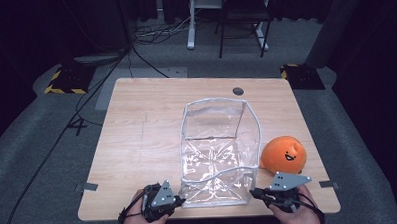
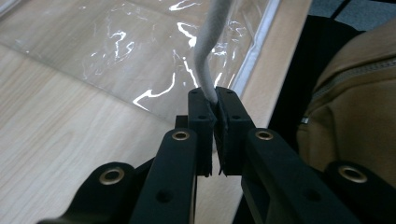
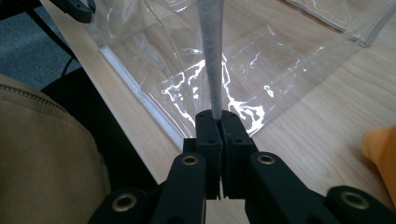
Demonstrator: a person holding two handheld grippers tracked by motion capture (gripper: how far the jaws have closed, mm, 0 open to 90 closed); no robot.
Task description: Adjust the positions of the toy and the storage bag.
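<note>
On the wooden table (image 1: 137, 134) in front of you stands a clear plastic bag (image 1: 215, 156) with a white-grey trimmed rim (image 1: 213, 101), its mouth open upward and its near wall sagging toward you. Your left gripper (image 1: 178, 199) sits at the bag's near left corner, by the table's front edge. From the left gripper view, its jaws are clamped together on the rim (image 2: 205, 51), which rises curving out of the pinch while the shiny plastic (image 2: 140, 46) spreads over the wood beyond. Your right gripper (image 1: 256, 193) sits at the near right corner, with its grey three-cornered plate (image 1: 289, 180) on top. From the right gripper view, its jaws are likewise closed on the rim (image 3: 211, 56), which runs straight up from the pinch, with the bag's glossy wall (image 3: 196, 79) behind it.

Just beside the bag's right wall, near your right hand (image 1: 295, 213), rests an orange plush toy (image 1: 284, 154) with a smiling face; whether it touches the bag you cannot tell. A sliver of it shows at the edge of the right gripper view (image 3: 384, 158). Your left hand (image 1: 140, 216) wraps the left gripper's body. A tan jacket (image 2: 355, 102) with a zip shows close to the table's edge.
</note>
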